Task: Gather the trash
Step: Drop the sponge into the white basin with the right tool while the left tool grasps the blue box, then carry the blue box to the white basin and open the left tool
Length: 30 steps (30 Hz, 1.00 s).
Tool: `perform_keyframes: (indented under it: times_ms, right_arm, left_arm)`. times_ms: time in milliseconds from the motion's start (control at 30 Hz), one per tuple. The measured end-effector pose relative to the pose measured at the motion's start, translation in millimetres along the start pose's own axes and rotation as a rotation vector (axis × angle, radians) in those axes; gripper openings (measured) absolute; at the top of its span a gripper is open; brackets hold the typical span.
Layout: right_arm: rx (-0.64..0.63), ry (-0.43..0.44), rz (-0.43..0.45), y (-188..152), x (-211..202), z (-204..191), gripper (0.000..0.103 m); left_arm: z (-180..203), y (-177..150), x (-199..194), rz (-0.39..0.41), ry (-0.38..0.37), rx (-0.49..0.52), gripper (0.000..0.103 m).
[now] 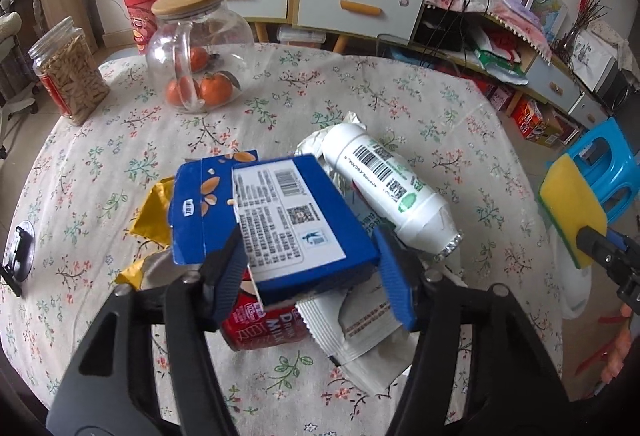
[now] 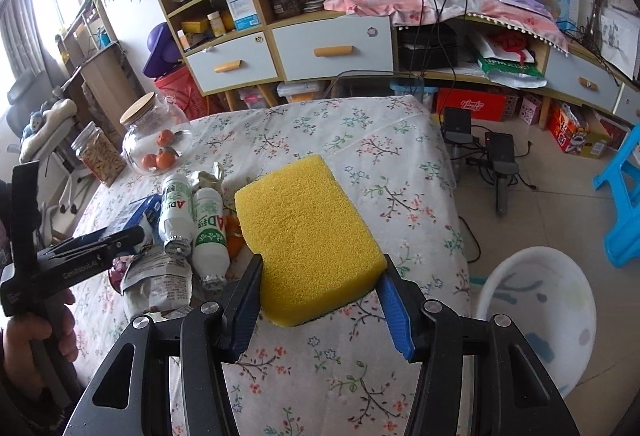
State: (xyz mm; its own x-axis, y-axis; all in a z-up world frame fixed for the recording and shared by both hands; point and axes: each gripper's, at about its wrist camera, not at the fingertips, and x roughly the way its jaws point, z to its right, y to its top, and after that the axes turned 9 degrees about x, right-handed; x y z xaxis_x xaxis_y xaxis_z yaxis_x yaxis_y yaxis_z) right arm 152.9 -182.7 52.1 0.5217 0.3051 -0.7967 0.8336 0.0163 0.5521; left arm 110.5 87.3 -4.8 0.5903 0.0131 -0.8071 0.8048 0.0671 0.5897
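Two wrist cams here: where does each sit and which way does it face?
Left wrist: on the left gripper, looking down along its fingers at the trash pile; blue box between the jaws, bottle beyond. The right gripper and part of a hand show at the right edge.
Right wrist: on the right gripper, angled down across the table toward the shelves; jaws clamp a yellow sponge. The left gripper and its hand show on the left.
Shared: sponge, box, bottle, glass jar, drawers.

The red can (image 1: 264,328) said "DRINK MILK". The white bottles (image 2: 210,232) said "AD". The left gripper (image 2: 80,268) said "GenRobot.AI".
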Motion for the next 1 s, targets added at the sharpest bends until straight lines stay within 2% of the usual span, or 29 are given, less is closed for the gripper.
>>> perform_keyframes:
  times_ms: [167, 333, 433, 600, 733, 800, 900, 1000]
  right_arm:
    - [0.029, -0.026, 0.013, -2.8, -14.1, 19.3, 0.056]
    - [0.113, -0.078, 0.018, -4.9, -31.3, 55.7, 0.056]
    - [0.196, -0.128, 0.010, -8.0, -39.8, 88.1, 0.056]
    - [0.295, -0.223, -0.003, -17.1, -51.3, 138.4, 0.056]
    - [0.360, -0.256, -0.014, -23.1, -57.6, 170.5, 0.058]
    - [0.376, -0.244, -0.020, -25.7, -58.6, 181.8, 0.060]
    - [0.398, -0.249, -0.033, -29.4, -61.5, 195.0, 0.073]
    - [0.422, -0.254, -0.025, -34.6, -71.1, 209.6, 0.076]
  left_arm:
    - [-4.9, -3.6, -14.3, 0.043, -0.017, -0.020, 0.063]
    - [-2.4, -5.6, -30.6, 0.086, -0.044, -0.033, 0.063]
    - [10.6, -5.5, -41.7, 0.116, -0.071, -0.003, 0.063]
    - [54.9, -5.4, -48.9, 0.131, -0.124, 0.107, 0.063]
    - [92.7, -5.4, -48.8, 0.125, -0.178, 0.187, 0.063]
    - [113.3, -5.5, -47.0, 0.117, -0.209, 0.220, 0.063]
    - [141.1, -4.2, -41.2, 0.101, -0.254, 0.256, 0.063]
    - [173.1, -5.0, -34.9, 0.085, -0.297, 0.301, 0.063]
